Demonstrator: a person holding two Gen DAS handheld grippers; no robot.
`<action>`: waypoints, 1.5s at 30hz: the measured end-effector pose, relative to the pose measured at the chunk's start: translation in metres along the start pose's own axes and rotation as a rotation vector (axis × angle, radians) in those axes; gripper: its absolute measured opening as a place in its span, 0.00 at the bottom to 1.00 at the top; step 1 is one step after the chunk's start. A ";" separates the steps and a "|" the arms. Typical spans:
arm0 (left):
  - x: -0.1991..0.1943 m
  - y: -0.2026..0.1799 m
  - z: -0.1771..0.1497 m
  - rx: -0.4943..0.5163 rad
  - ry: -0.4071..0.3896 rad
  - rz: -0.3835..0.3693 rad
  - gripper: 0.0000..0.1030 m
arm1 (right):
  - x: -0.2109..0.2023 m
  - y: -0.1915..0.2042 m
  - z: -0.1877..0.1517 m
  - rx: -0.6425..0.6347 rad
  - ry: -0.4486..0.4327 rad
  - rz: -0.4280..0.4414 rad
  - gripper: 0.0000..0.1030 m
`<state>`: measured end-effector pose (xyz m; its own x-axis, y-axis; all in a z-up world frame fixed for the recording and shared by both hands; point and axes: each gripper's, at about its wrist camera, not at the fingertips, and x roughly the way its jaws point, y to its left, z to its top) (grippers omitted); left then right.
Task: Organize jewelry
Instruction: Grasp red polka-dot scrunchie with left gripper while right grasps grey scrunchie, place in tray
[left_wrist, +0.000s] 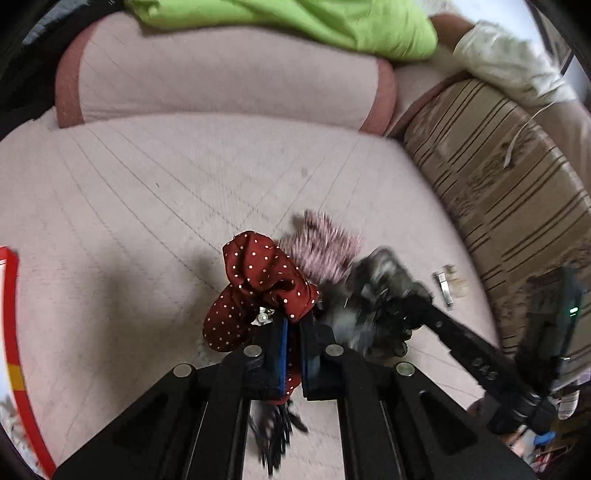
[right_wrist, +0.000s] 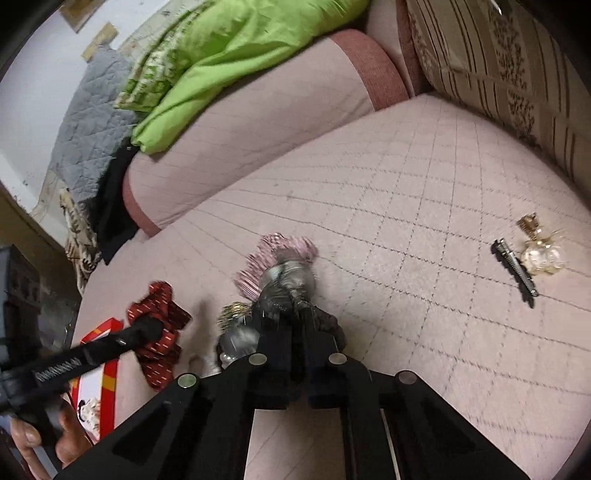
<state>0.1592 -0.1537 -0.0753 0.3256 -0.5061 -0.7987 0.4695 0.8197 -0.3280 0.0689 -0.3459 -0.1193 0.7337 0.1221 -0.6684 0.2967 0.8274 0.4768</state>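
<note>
scrunchies crowd the pink quilted sofa seat (right_wrist: 424, 192). the red polka-dot scrunchie (left_wrist: 258, 284) sits pinched between the nearly closed jaws of the left gripper (left_wrist: 293, 332), bunching up ahead of the tips. just right of those jaws, the right gripper (right_wrist: 301, 314) is closed down on a blurred grey scrunchie (right_wrist: 291, 277). a pink striped scrunchie (right_wrist: 273, 247) lies just beyond both sets of tips, touching the grey one. well right of the right jaws rest a black hair clip (right_wrist: 515, 271) and a gold-trimmed clear ornament (right_wrist: 539, 253), side by side. a red box (right_wrist: 99, 369) sits far left.
</note>
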 end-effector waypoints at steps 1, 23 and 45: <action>-0.013 0.002 -0.003 -0.006 -0.021 -0.008 0.05 | -0.006 0.004 -0.001 -0.007 -0.005 0.006 0.05; -0.179 0.294 -0.024 -0.288 -0.208 0.401 0.05 | 0.030 0.265 -0.038 -0.353 0.161 0.292 0.05; -0.163 0.408 -0.009 -0.434 -0.176 0.537 0.39 | 0.178 0.377 -0.082 -0.595 0.248 0.229 0.42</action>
<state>0.2902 0.2660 -0.0840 0.5653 -0.0084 -0.8248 -0.1502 0.9822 -0.1130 0.2609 0.0329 -0.1056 0.5551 0.3933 -0.7329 -0.2876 0.9175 0.2746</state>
